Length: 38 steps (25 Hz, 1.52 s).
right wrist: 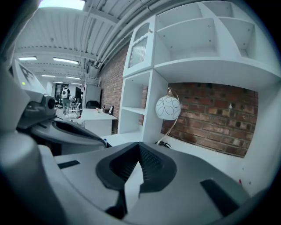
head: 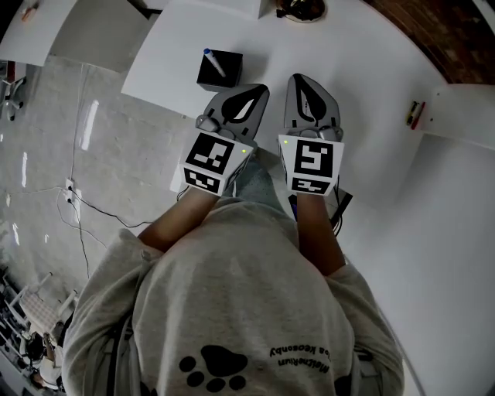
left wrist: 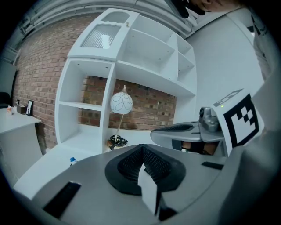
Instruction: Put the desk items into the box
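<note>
- Nearest to me, the left gripper [head: 255, 93] and the right gripper [head: 300, 81] sat side by side over the front edge of the curved white desk [head: 363, 77], both pointing away from the person.
- Each gripper's own view showed its jaws pressed together with nothing between them; I took both to be empty.
- Just beyond the left gripper, the small black square box [head: 219, 69] stood near the desk's left edge. A white pen with a blue cap [head: 214, 62] already lay in it.
- Well off toward the desk's right edge lay a small red-and-dark item [head: 415, 114], too small for me to identify. I judged it the next thing to fetch.
- To do that well, I would take it with the right gripper and part the jaws before descending. I would line them across the item's narrow side, since it lay flat on the desk and could skid away.
- I would leave the left gripper beside the box, ready to steady it.
- At the desk's far edge stood the dark base [head: 302, 9] of a white globe lamp [right wrist: 167, 107], with white shelves [left wrist: 145, 48] and a brick wall behind.
</note>
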Tool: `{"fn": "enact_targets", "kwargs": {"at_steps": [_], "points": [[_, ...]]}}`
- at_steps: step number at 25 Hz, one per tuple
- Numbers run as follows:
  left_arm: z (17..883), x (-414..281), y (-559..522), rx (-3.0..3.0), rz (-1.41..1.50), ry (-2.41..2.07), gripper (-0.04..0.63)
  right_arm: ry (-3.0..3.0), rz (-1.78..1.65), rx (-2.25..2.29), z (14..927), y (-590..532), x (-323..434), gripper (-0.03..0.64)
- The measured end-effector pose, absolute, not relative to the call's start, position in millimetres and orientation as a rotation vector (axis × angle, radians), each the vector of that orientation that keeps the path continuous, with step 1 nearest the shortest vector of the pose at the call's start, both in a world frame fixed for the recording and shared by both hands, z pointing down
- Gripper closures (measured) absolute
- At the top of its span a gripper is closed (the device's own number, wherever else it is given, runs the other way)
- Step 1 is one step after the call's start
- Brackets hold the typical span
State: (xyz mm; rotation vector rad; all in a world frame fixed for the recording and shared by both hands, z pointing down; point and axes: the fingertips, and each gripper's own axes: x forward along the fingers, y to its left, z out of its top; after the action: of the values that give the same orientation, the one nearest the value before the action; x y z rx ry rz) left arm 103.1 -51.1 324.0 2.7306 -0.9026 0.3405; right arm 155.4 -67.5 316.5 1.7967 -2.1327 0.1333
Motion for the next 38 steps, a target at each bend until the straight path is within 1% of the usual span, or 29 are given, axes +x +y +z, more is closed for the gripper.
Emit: {"fn": "enact_targets", "kwargs": {"at_steps": [9,16,24,38], "points": [[354.1,138.1,-41.9,2.700,0.368,-0.832,0.588,-2.011,0.274,1.847,356.9,-50.4,206.1,0.601],[376.6,160.8,-43.1,2.677,0.370,-0.818,0.588,-1.952,0.369,1.817,391.5,-44.9,230.7,0.601],[404.9,178.7,-50.3,2.644,0.401,-0.785,0.588,-1.918,0.501,1.746,435.7,-51.7,242.2,0.600],[446.4,177.8,-74.2,2.583,0.483,-0.785,0.588,-1.777,0.773,1.535,510.3,-57.6,244.1,0.597]]}}
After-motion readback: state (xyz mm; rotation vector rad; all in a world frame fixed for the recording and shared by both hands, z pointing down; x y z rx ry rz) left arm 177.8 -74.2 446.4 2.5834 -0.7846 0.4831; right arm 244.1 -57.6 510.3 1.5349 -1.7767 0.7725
